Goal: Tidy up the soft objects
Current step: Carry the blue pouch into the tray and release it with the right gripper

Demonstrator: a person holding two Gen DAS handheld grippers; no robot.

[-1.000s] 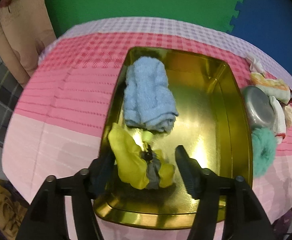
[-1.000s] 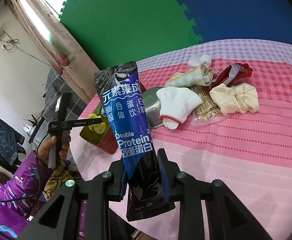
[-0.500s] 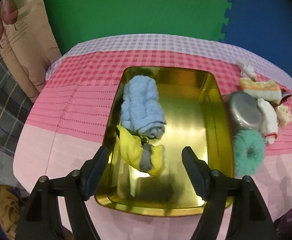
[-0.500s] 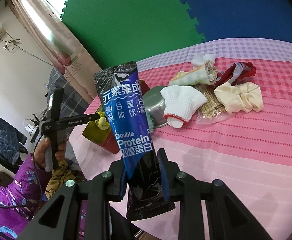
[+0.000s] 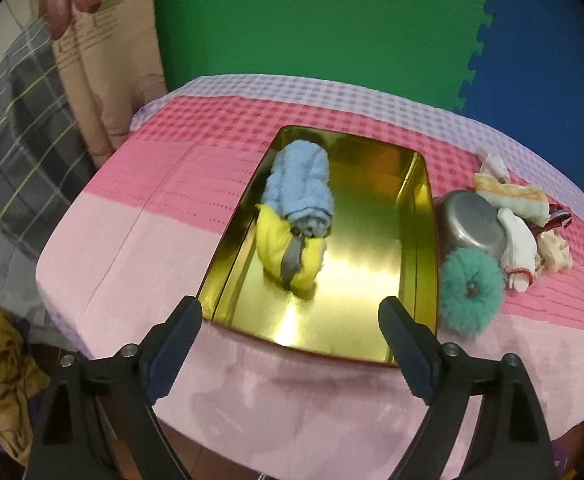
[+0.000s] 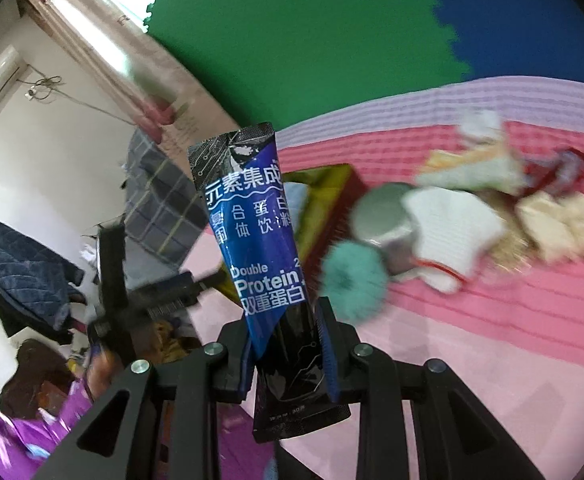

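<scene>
A table under a pink and lilac checked cloth fills the left wrist view, with green and blue foam mats standing behind it at twelve o'clock. At the centre of that view a gold metal tray lies lengthwise on the cloth; along the tray's nine o'clock side rests a rolled light-blue towel, and touching the towel's six o'clock end, also inside the tray, sits a yellow cloth with a grey strip. The left gripper hangs above the tray's near end at six o'clock, its jaws just widened and now standing far apart with nothing between them. Beside the tray at three o'clock stands an upturned steel bowl, a fluffy teal scrunchie against the bowl's six o'clock side, a white glove just right of the bowl, a striped folded cloth beyond the bowl and a cream scrunchie at the heap's outer edge. In the blurred right wrist view, the right gripper at six o'clock stands clamped on a tall blue and black protein-drink packet, held upright clear of the table, with the heap of soft things at two o'clock.
</scene>
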